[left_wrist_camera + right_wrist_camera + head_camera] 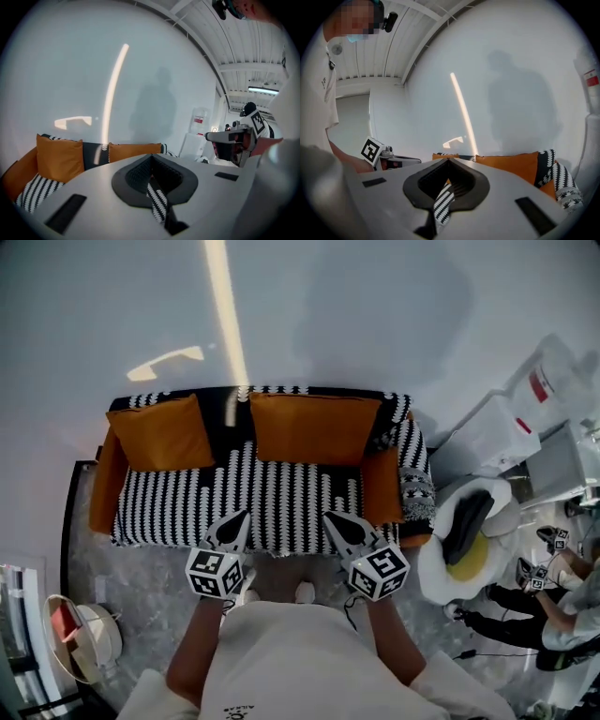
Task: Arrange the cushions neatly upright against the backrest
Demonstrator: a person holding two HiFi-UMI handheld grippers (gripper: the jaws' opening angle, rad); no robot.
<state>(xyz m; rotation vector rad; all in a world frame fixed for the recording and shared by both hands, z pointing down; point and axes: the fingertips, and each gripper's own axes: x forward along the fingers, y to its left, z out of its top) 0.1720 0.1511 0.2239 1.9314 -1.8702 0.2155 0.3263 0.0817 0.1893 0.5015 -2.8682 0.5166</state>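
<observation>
A sofa (272,502) with a black-and-white patterned cover stands against the wall. Two orange cushions stand upright against its backrest, one at the left (161,432) (58,157) and a wider one at the right (314,427) (511,164). A black-and-white patterned cushion (412,451) (555,180) leans at the right armrest. My left gripper (242,515) (151,157) and right gripper (330,517) (449,161) hover side by side over the seat's front edge, both shut and holding nothing. Neither touches a cushion.
A white armchair (441,563) holding a dark cushion stands right of the sofa. Beyond it are white appliances (506,432). A seated person (553,606) is at the far right. A pale basket (80,638) sits on the floor at the left.
</observation>
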